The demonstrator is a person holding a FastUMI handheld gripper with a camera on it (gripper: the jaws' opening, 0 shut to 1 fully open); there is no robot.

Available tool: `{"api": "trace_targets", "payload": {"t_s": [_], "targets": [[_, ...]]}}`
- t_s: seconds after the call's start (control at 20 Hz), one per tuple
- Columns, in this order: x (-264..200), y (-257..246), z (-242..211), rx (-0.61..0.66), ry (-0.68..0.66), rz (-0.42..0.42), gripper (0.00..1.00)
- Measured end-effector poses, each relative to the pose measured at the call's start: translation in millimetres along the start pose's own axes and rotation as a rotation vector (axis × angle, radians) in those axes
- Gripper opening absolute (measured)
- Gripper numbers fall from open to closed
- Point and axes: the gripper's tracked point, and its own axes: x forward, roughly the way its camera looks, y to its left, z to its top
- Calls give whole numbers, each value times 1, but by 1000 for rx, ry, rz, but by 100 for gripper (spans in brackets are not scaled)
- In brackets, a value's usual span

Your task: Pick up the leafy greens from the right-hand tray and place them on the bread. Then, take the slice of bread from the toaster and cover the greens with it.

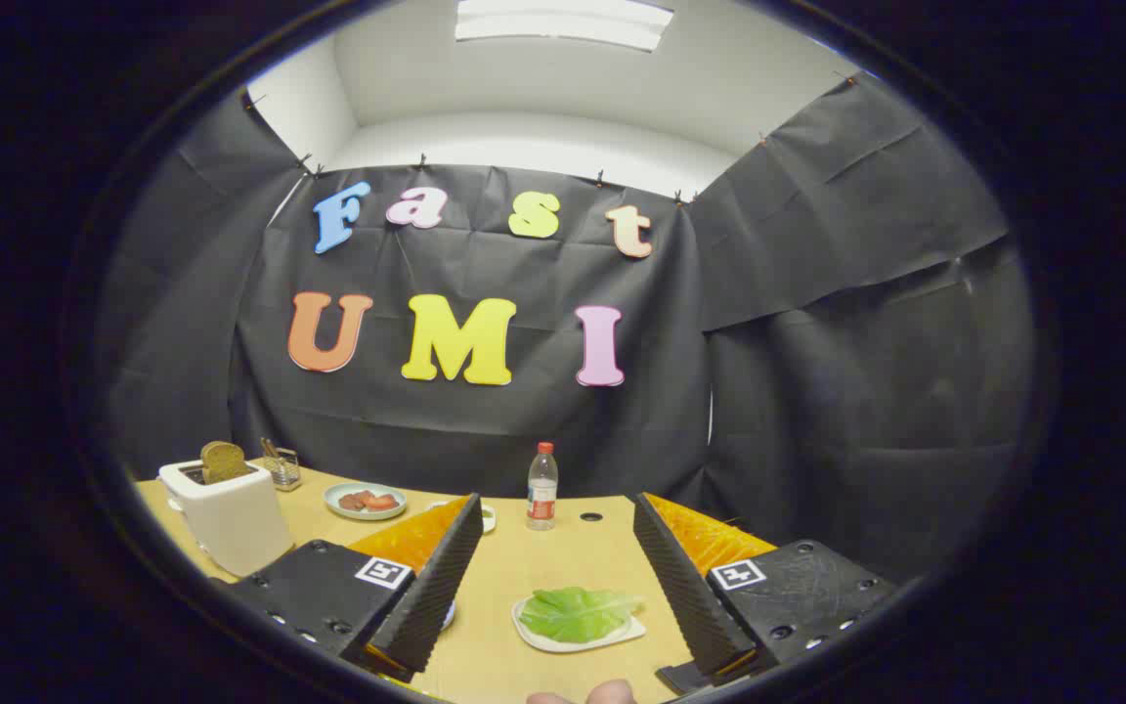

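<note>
The first step, picking up the greens, is in hand. The gripper (563, 587) hangs level above the surface (504, 577), spread wide and holding nothing. The leafy greens (578, 611) lie on a white tray (534, 636) between the fingers, near the surface's near edge. I judge the next move is a dip down onto the leaf before closing. Further left stands the toaster (231, 523) with its slice of bread (223, 460) upright; beyond, a plate (365, 501) and a bottle (542, 486).
</note>
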Motion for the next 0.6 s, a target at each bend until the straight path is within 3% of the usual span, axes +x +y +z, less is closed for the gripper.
{"api": "trace_targets", "payload": {"t_s": [0.6], "targets": [[-2, 19, -7, -9, 18, 45, 95]]}}
